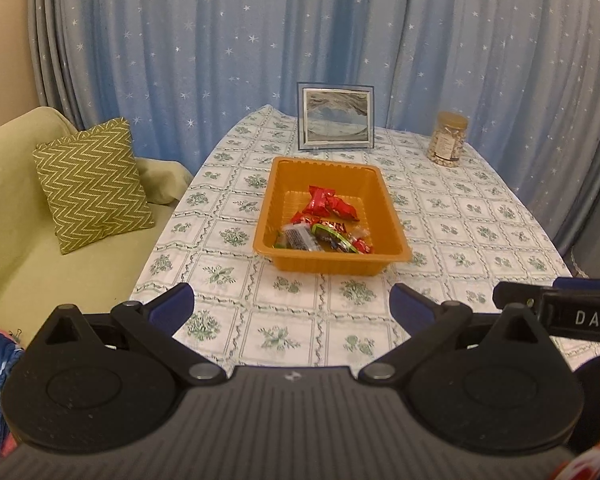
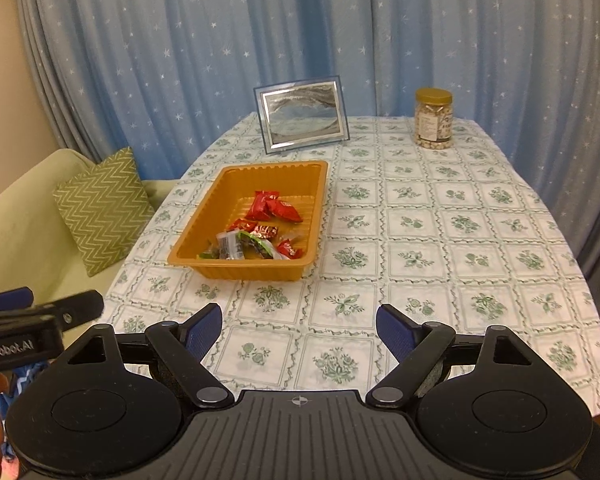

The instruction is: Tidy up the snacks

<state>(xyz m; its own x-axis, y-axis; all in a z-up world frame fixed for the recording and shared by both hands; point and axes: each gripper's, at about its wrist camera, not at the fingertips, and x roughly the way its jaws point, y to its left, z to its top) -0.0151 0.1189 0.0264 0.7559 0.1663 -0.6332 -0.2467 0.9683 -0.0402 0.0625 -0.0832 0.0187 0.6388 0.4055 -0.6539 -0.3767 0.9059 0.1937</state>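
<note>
The orange tray (image 1: pixel 332 262) sits on the table (image 1: pixel 460 216), ahead of both tongs and well apart from them, its long axis running away from the person. The snacks (image 1: pixel 324 222) all lie inside it, bunched toward the near end. The tray lies straight ahead of the left tongs (image 1: pixel 291 304) and ahead-left of the right tongs (image 2: pixel 299 330), so the left hand appears nearer. Both tongs stand wide open and empty. A picture frame (image 2: pixel 302 114) and a jar (image 2: pixel 434 118) stand beyond the tray. Nothing blocks the bare cloth between tongs and tray.
</note>
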